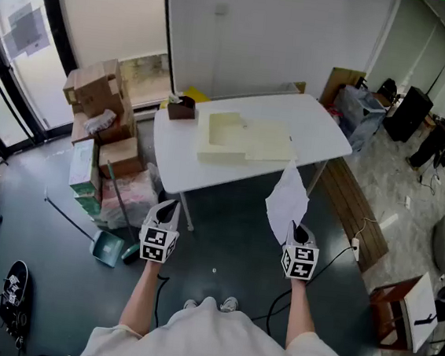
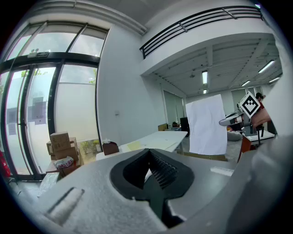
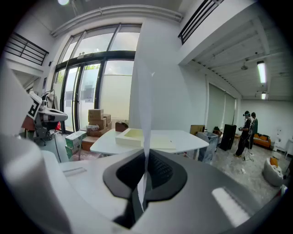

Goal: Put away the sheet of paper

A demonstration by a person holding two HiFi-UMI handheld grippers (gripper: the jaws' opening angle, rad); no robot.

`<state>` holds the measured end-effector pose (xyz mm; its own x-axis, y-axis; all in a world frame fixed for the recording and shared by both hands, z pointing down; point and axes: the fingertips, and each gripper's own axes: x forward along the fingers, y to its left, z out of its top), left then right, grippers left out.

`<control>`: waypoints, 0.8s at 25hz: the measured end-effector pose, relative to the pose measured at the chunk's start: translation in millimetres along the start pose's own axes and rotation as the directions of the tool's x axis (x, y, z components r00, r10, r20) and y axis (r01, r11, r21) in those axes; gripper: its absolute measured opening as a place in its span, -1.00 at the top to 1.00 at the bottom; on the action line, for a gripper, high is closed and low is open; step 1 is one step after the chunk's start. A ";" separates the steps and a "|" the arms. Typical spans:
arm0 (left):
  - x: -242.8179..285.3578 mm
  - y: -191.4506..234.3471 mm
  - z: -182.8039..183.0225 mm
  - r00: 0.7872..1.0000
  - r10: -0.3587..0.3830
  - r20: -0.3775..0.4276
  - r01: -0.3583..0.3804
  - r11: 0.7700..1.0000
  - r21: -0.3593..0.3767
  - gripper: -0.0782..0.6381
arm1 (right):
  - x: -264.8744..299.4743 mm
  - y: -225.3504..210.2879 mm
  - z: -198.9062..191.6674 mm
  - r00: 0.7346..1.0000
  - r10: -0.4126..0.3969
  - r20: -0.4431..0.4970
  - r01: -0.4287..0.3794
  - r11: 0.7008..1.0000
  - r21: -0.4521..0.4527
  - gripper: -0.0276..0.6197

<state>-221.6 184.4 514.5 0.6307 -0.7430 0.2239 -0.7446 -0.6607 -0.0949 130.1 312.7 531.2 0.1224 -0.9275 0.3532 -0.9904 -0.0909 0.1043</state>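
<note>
R tongs (image 1: 294, 228): lower right of centre in head view; shut on the bottom edge of the sheet of paper (image 1: 287, 197), thin pinch.
Sheet: in the air over the floor, not on the table. It stands up out of the R tongs, long axis approx. vertical, top leaning slightly up-left. Edge-on in right gripper view, running up mid-frame.
L tongs (image 1: 167, 207): lower left of centre; tips together, nothing between; well apart from sheet.
Table (image 1: 207, 172): upper middle, ahead of both tongs. Carries a shallow cream box (image 1: 226, 131) w/ a flat cream panel (image 1: 270, 143) touching its right side.
Key relation: sheet is already in the R tongs, so the box lying up-frame and slightly left decides the move.
Next (guess): carry fwd, tip sheet flat over box. Sheet is floppy, may fold.
</note>
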 end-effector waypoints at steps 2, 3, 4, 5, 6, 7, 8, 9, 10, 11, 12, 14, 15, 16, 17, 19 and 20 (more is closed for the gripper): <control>1.8 -2.1 0.3 1.000 0.000 -0.001 0.000 1.000 0.001 0.77 | 1.1 -0.7 0.6 1.000 0.009 0.009 -0.009 1.000 -0.001 0.91; 2.9 -3.2 0.9 1.000 -0.001 -0.001 0.001 1.000 0.002 0.77 | 1.4 -1.4 0.7 1.000 0.012 0.011 -0.012 1.000 -0.001 0.91; 4.0 -4.6 2.1 1.000 -0.001 -0.001 0.001 1.000 0.002 0.77 | 1.5 -2.4 0.8 1.000 0.014 0.010 -0.014 1.000 -0.002 0.91; 5.3 -6.1 3.4 1.000 -0.002 -0.002 0.002 1.000 0.004 0.77 | 1.5 -3.8 0.8 1.000 0.015 0.009 -0.015 1.000 -0.002 0.91; 6.7 -7.8 4.8 1.000 -0.002 -0.003 0.002 1.000 0.005 0.77 | 1.5 -5.5 0.7 1.000 0.016 0.008 -0.016 1.000 -0.002 0.91; 8.2 -9.6 6.0 1.000 -0.002 -0.004 0.002 1.000 0.006 0.77 | 1.7 -7.5 0.4 1.000 0.017 0.007 -0.017 1.000 0.000 0.91; 9.8 -11.6 7.1 1.000 -0.002 -0.003 0.002 1.000 0.006 0.77 | 2.1 -9.8 0.3 1.000 0.019 0.007 -0.019 1.000 0.000 0.91; 11.4 -13.6 8.3 1.000 -0.001 -0.002 0.001 1.000 0.006 0.77 | 2.6 -12.3 0.3 1.000 0.019 0.007 -0.019 1.000 0.000 0.91; 13.1 -15.7 9.3 1.000 0.001 0.000 -0.001 1.000 0.005 0.77 | 3.1 -15.1 0.1 1.000 0.019 0.008 -0.019 1.000 0.000 0.91; 14.9 -18.0 10.1 1.000 0.002 0.002 -0.002 1.000 0.004 0.77 | 3.6 -18.0 -0.5 1.000 0.019 0.009 -0.019 1.000 -0.002 0.91; 16.8 -20.3 10.4 1.000 0.003 0.002 -0.003 1.000 0.003 0.77 | 4.2 -20.7 -1.3 1.000 0.019 0.012 -0.019 1.000 -0.005 0.91; 20.2 -24.1 10.1 1.000 0.007 -0.001 -0.007 1.000 0.002 0.77 | 6.1 -23.9 -2.1 1.000 0.027 0.016 -0.027 1.000 -0.017 0.91; 22.2 -25.5 10.0 1.000 0.010 -0.004 -0.010 1.000 0.003 0.77 | 7.9 -25.1 -2.2 0.999 0.033 0.016 -0.033 0.999 -0.023 0.91; 24.7 -27.0 10.1 1.000 0.012 -0.007 -0.012 1.000 0.003 0.77 | 10.1 -26.8 -2.1 0.999 0.039 0.015 -0.039 0.999 -0.027 0.91; 27.7 -29.0 10.5 1.000 0.015 -0.011 -0.015 1.000 0.004 0.77 | 12.3 -29.1 -1.9 0.999 0.044 0.014 -0.044 0.999 -0.029 0.91; 33.4 -34.9 11.4 1.000 0.019 -0.015 -0.019 1.000 0.005 0.77 | 15.9 -34.9 -3.1 0.999 0.054 0.010 -0.053 0.998 -0.025 0.91; 35.6 -38.3 12.0 1.000 0.022 -0.016 -0.022 1.000 0.007 0.77 | 17.2 -37.5 -4.3 0.998 0.060 0.010 -0.060 0.998 -0.025 0.91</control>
<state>-168.1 181.9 514.4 0.6104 -0.7557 0.2375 -0.7568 -0.6448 -0.1067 169.5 301.8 537.4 0.0618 -0.9348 0.3498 -0.9940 -0.0261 0.1058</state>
